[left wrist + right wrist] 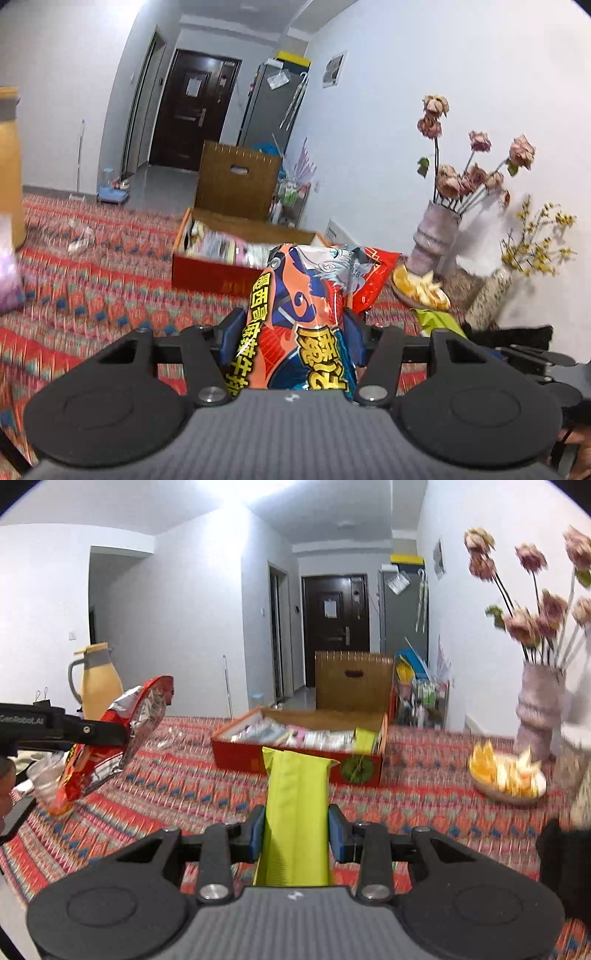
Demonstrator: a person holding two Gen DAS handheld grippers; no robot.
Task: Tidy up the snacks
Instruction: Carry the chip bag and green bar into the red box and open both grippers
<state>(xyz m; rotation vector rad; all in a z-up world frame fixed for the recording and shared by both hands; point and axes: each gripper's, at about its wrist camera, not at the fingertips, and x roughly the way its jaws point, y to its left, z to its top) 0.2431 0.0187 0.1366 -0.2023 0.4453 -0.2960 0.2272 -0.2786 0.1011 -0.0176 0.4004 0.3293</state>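
Note:
My left gripper point(291, 332) is shut on an orange, blue and red snack bag point(306, 302) and holds it above the patterned tablecloth. The same bag point(110, 734) and the left gripper point(92, 731) show at the left of the right wrist view. My right gripper point(295, 830) is shut on a lime green snack packet point(295, 812), held upright above the table. An open red cardboard box point(295, 760) with several snack packets inside stands ahead of both grippers; it also shows in the left wrist view point(210, 273).
A plate of orange and yellow chips point(508, 775) sits at the right, by a vase of dried roses point(539, 716). A yellow jug point(98, 686) stands at the far left. A clear plastic wrapper point(74, 236) lies on the cloth. A wooden chair point(352, 683) stands behind the box.

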